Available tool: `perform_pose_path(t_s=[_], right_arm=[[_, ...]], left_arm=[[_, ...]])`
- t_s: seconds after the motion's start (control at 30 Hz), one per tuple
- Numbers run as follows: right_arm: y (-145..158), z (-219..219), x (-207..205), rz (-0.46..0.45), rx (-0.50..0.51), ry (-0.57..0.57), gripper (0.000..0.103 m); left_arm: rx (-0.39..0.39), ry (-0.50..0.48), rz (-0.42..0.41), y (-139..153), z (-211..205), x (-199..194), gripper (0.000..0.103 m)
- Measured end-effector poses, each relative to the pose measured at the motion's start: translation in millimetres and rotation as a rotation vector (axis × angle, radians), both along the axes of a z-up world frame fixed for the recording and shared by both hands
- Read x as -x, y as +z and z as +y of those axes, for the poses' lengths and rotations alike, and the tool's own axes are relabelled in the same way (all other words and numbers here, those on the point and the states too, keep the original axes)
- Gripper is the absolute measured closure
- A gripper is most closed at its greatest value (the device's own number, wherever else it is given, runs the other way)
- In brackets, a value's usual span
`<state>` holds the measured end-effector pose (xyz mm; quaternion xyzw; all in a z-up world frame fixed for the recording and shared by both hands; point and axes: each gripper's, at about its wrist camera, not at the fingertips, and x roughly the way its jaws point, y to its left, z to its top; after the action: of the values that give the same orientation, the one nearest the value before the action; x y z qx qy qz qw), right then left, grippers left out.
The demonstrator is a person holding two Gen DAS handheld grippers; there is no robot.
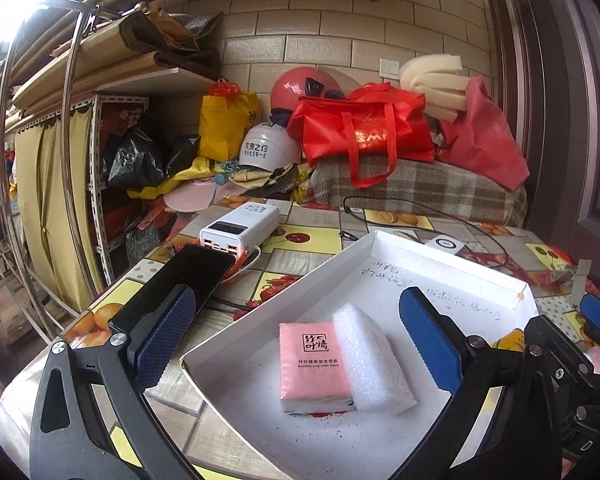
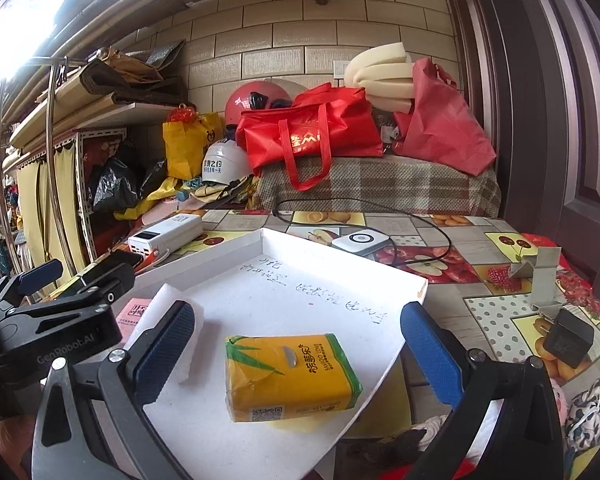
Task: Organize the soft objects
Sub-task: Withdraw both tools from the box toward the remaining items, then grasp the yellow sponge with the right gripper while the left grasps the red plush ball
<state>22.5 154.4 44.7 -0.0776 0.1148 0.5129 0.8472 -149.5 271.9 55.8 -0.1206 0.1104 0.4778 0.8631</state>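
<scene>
A white shallow box lid [image 1: 440, 280] [image 2: 320, 296] lies on the fruit-print table. In it, a pink tissue pack [image 1: 314, 364] lies against a white foam block [image 1: 370, 360]. The foam block [image 2: 168, 304] and a bit of the pink pack [image 2: 134, 312] also show in the right wrist view. A yellow-green tissue pack [image 2: 290, 376] lies near the lid's front. My left gripper [image 1: 296, 344] is open, straddling the pink pack and foam from just above. My right gripper [image 2: 300, 356] is open around the yellow pack. The left gripper's body [image 2: 56, 320] shows at the left.
A white power bank [image 1: 240, 228] and a black phone [image 1: 180, 280] lie left of the lid. A small white device [image 2: 362, 242] with a black cable lies behind it. A black plug [image 2: 568, 342] and a metal bracket [image 2: 540, 280] lie right. Bags and helmets pile at the back.
</scene>
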Motion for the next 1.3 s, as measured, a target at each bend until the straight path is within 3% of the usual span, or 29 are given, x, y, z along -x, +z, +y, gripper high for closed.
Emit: perform_pose_path(t_s=[0.1, 0.27, 0.53, 0.73, 0.97, 1.1, 1.23, 1.3], right_arm=[[2, -8, 6, -0.032, -0.038, 0.007, 0.000], [2, -28, 18, -0.056, -0.048, 0.013, 0.000], [-2, -83, 13, -0.023, -0.006, 0.035, 0.000], [-5, -145, -16, 0.008, 0.035, 0.005, 0.000], [-10, -203, -88, 0.157, 0.069, -0.192, 0.000], [-16, -220, -109, 0.243, 0.093, -0.189, 0.000], [-21, -219, -108, 0.242, 0.164, -0.200, 0.002], [-26, -211, -110, 0.250, 0.213, -0.202, 0.012]], left_arm=[[-0.051, -0.031, -0.026, 3, -11, 4, 0.000], [-0.080, -0.121, 0.024, 4, -36, -6, 0.000], [-0.012, -0.306, 0.067, 1, -72, -28, 0.000], [-0.027, -0.506, 0.131, -1, -114, -51, 0.000], [-0.010, -0.691, 0.281, -9, -157, -89, 0.000], [0.049, -0.730, 0.326, -14, -167, -112, 0.000], [0.067, -0.704, 0.393, -21, -176, -134, 0.001], [0.060, -0.679, 0.428, -24, -180, -141, 0.010]])
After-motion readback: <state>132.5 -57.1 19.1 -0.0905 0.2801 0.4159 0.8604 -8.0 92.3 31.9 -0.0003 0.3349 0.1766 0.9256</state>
